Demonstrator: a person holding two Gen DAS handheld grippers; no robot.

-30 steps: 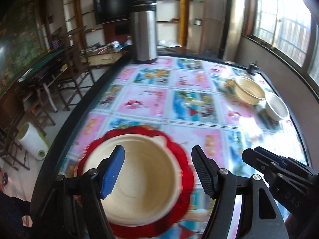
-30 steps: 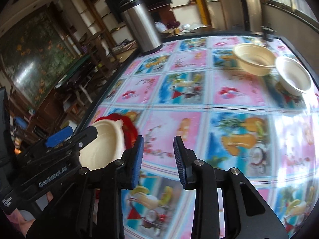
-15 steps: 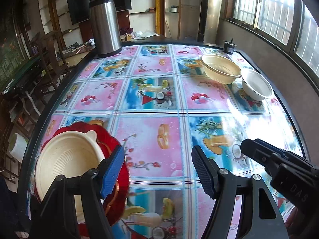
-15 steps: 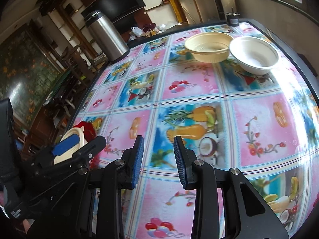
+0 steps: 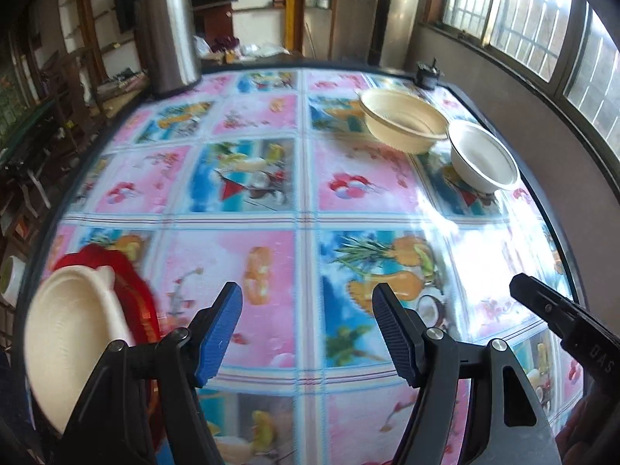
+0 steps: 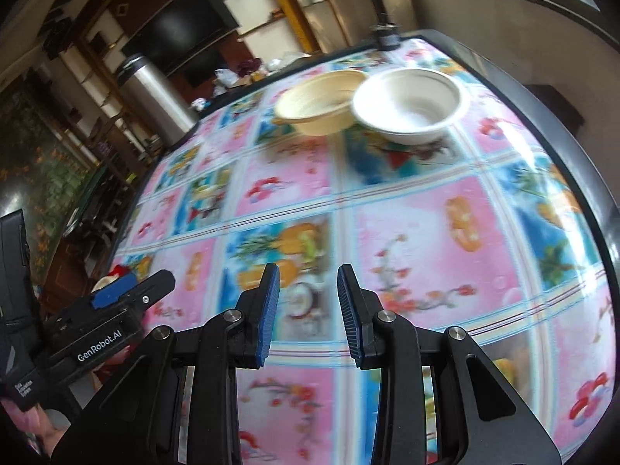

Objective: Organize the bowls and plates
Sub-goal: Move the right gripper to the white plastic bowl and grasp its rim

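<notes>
Left wrist view first: the left tool (image 5: pixel 306 329) has its jaws standing fairly wide with nothing between them, just patterned bench (image 5: pixel 271 201) underneath. Off to its left and a bit behind sits a cream plate (image 5: pixel 73 333) stacked on a red plate (image 5: pixel 135 283), both lying flat. The right tool (image 6: pixel 308 306) is only a little open and also empty, pointing down at the cloth.

Further ahead of both tools, toward the far right side of the bench, are the cream bowl (image 5: pixel 403 120) and the white bowl (image 5: pixel 484 159), touching or just about touching at the rims. Both stand upright, mouths up. They're round, so no real long axis to line up with; any rim point works.

My guess is the step in hand is reaching for those bowls. To do it well I'd come down over the nearest rim with one pad inside and one outside, pinch the wall, and lift straight up so the neighbour doesn't get nudged. The white one looks nearer to the right tool.

Way past them there's a steel flask (image 5: pixel 166 35) at the far left edge.
</notes>
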